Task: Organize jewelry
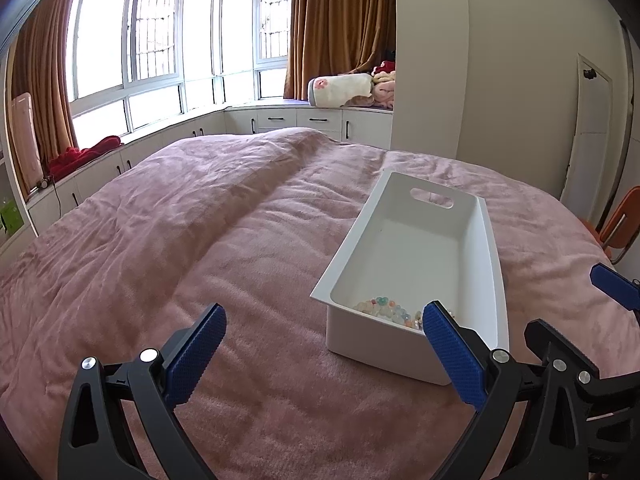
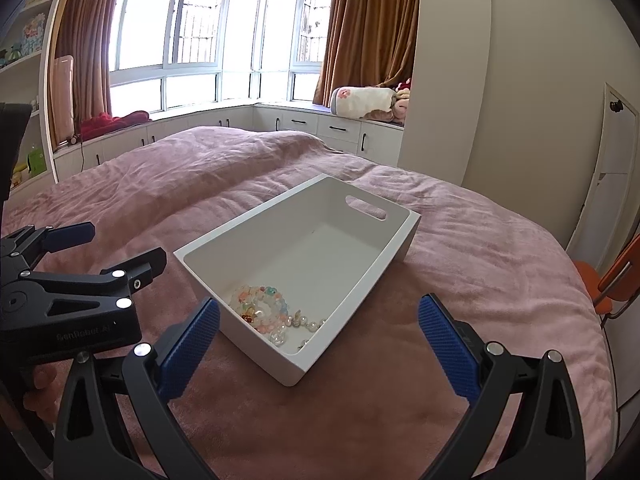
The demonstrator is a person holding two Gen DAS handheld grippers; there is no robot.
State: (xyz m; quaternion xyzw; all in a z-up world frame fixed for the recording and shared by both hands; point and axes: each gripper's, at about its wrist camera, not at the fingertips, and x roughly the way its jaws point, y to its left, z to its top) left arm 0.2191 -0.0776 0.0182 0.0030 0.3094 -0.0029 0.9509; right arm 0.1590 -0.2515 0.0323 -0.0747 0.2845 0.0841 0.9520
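White bin (image 2: pixel 304 264) set on pink bedspread (image 2: pixel 460 280); bead bracelets (image 2: pixel 264 308) piled at 6 o'clock corner. Left gripper (image 1: pixel 324 336) and right gripper (image 2: pixel 320 324) spread wide, nothing held, likely task near finished.

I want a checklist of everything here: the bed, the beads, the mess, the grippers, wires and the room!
Surface: pink blanket on a bed, wrinkled.
Job's things: white bin on the blanket; beaded bracelets piled at its near end, pearl strand beside them.
Clutter: nothing seen on the blanket.
Grippers: left gripper open, holding nothing; right gripper open, holding nothing.
Cables: one dark cord hanging down the white cabinets.
Surroundings: bay window, brown curtains, orange chair.
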